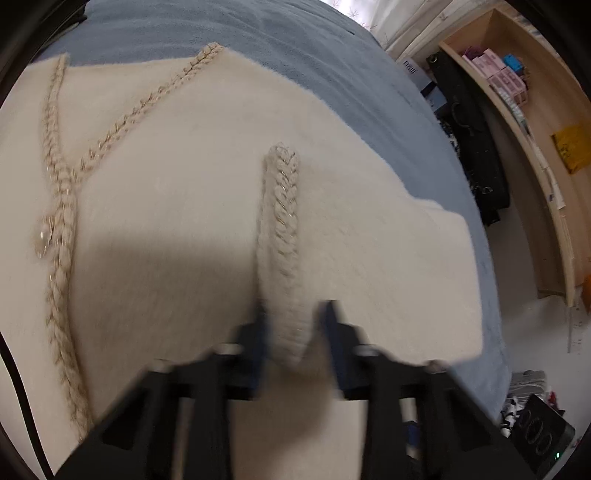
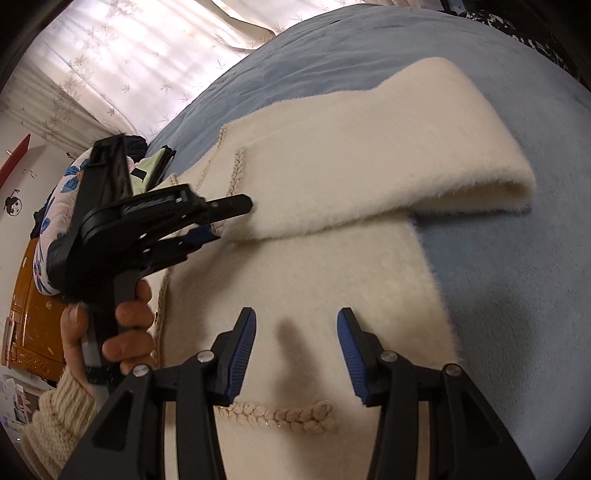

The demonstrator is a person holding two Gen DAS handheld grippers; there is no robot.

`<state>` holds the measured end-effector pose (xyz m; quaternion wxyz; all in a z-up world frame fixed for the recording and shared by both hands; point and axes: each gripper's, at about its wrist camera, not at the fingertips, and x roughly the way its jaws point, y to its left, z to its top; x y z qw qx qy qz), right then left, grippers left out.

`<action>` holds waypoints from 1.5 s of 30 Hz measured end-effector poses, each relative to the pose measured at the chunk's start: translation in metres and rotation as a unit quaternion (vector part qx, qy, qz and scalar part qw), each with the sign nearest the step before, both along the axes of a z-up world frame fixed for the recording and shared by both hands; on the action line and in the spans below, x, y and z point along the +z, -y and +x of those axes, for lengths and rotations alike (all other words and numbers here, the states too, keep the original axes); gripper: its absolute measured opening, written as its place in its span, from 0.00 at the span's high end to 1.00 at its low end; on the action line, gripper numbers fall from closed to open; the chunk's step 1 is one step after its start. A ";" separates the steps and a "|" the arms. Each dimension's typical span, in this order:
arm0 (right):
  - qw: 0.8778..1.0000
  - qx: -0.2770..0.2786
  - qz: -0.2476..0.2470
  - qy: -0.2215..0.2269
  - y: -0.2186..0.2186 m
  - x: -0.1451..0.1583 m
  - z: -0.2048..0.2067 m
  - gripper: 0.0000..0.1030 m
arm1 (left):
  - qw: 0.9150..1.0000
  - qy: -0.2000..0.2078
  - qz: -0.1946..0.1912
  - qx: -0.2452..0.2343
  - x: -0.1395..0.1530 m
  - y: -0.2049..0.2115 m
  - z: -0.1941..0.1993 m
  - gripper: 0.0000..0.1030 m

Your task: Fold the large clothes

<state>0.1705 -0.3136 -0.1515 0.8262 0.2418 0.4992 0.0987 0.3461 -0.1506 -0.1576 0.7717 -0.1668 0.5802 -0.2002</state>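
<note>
A cream fuzzy cardigan (image 1: 177, 206) with braided trim lies front-up on a blue bed (image 1: 221, 33). One sleeve (image 2: 369, 155) is folded across the body. My left gripper (image 1: 295, 325) has its jaws around the sleeve's braided cuff (image 1: 282, 236); in the right wrist view the left gripper (image 2: 225, 221) looks closed on the cuff end, held by a hand. My right gripper (image 2: 295, 332) is open and empty, hovering above the cardigan's lower body (image 2: 332, 280), near a braided pocket trim (image 2: 280, 411).
A wooden shelf (image 1: 517, 110) with boxes and dark bags stands beside the bed. Clutter lies on the floor (image 1: 532, 406). A floral pillow (image 2: 55, 206) and folded clothes sit at the bed's far side, before curtains (image 2: 129, 48).
</note>
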 end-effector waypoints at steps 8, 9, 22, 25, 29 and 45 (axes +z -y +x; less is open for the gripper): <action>1.000 -0.005 -0.022 0.003 0.000 0.003 -0.004 0.55 | 0.988 0.139 0.063 -0.023 0.099 0.029 -0.013 0.87; 1.000 -0.007 -0.024 0.004 0.001 0.004 -0.005 0.55 | 0.984 0.162 0.069 -0.022 0.116 0.029 -0.016 0.87; 0.999 -0.021 -0.047 0.003 0.000 0.007 -0.009 0.55 | 0.956 0.210 0.183 0.087 0.126 -0.107 -0.057 0.87; 0.998 -0.020 -0.053 0.002 -0.005 0.007 -0.008 0.55 | 0.966 0.150 0.187 0.093 0.080 -0.137 -0.063 0.87; 0.998 -0.016 -0.058 -0.002 -0.013 0.008 -0.008 0.55 | 0.973 0.108 0.175 0.103 0.047 -0.157 -0.076 0.75; 0.994 -0.028 -0.098 0.027 0.020 0.062 0.047 0.43 | 0.987 0.056 0.116 0.097 0.027 -0.182 0.003 0.32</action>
